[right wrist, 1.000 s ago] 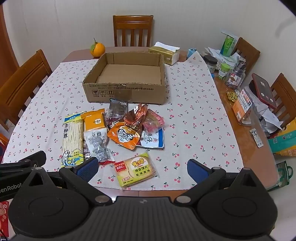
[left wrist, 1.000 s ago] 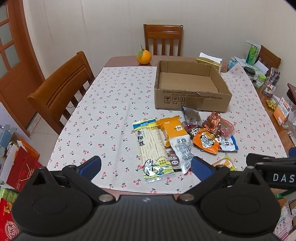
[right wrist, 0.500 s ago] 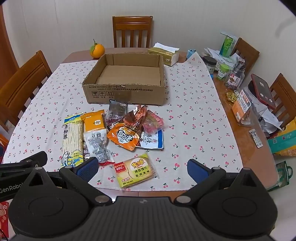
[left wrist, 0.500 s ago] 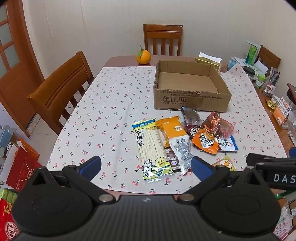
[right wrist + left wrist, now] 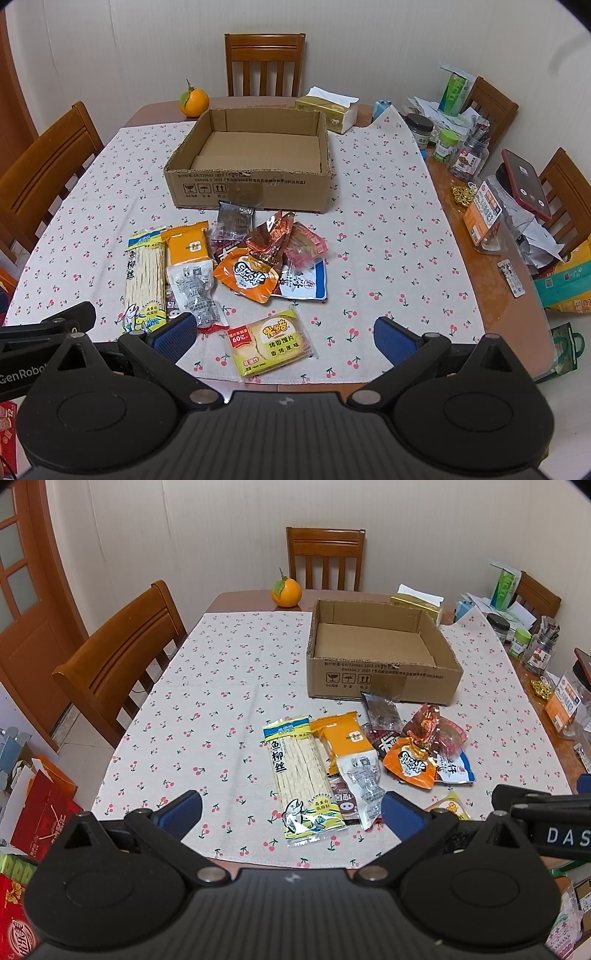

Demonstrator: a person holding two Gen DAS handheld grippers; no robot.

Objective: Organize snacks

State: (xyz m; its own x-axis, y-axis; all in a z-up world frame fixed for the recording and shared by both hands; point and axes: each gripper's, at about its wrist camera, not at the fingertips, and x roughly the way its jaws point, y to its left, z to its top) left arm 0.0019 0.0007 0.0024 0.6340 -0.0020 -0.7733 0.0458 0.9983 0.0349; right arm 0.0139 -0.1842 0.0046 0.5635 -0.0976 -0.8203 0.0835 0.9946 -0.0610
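Note:
An empty cardboard box point(image 5: 384, 681) point(image 5: 251, 188) stands on the cherry-print tablecloth point(image 5: 229, 686). In front of it lies a heap of snack packets: a long fish-strip pack point(image 5: 301, 779) point(image 5: 144, 277), an orange pack point(image 5: 345, 736), a clear silver pack point(image 5: 195, 291), an orange pouch point(image 5: 249, 275) and a yellow bread-slice pack point(image 5: 271, 341) nearest the table edge. My left gripper point(image 5: 291, 812) hovers open at the near edge, over the fish-strip pack's lower end. Open too, my right gripper point(image 5: 282, 334) frames the yellow pack. Neither holds anything.
An orange fruit point(image 5: 286, 592) and a tissue box point(image 5: 328, 109) sit behind the cardboard box. Jars, papers and a red phone point(image 5: 526, 182) crowd the table's right side. Wooden chairs point(image 5: 122, 661) stand at the left, far and right sides. Bags lie on the floor at left.
Both views have shifted only slightly; the right gripper has drifted a little forward and down toward the snacks. Nothing on the table has moved.

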